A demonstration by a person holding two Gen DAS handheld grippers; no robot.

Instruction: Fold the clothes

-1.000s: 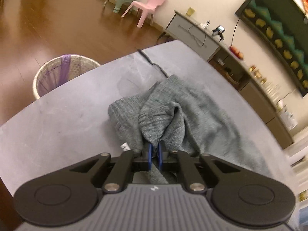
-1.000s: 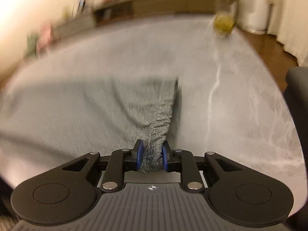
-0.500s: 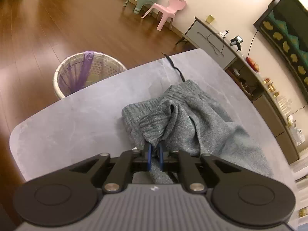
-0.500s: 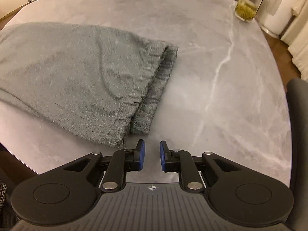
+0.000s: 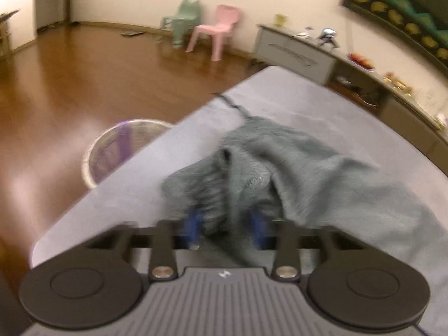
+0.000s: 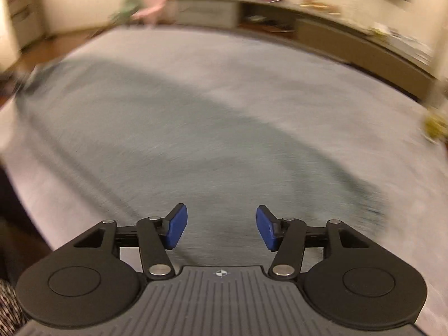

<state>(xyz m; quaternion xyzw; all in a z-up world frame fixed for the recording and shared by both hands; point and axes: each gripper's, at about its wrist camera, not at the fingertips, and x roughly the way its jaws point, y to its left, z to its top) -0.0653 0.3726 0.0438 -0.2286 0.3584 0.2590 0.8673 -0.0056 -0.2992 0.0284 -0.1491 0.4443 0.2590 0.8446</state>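
Observation:
A grey knit garment (image 5: pixel 294 165) lies bunched on the grey marble table (image 5: pixel 126 196). In the blurred left wrist view my left gripper (image 5: pixel 225 228) stands open, its blue pads apart, with a fold of the cloth lying loose between them. In the right wrist view the same garment (image 6: pixel 168 128) spreads flat across the table (image 6: pixel 280 64). My right gripper (image 6: pixel 221 228) is open and empty, hovering over the garment's near part. Both views are motion-blurred.
A woven wastebasket (image 5: pixel 123 145) with a purple liner stands on the wood floor left of the table. Pink and green small chairs (image 5: pixel 215 33) and a low sideboard (image 5: pixel 296 50) line the far wall. A glass jar (image 6: pixel 435 124) sits at the table's right side.
My left gripper has opened and let go of the cloth fold. My right gripper has opened wider and swung left over the garment.

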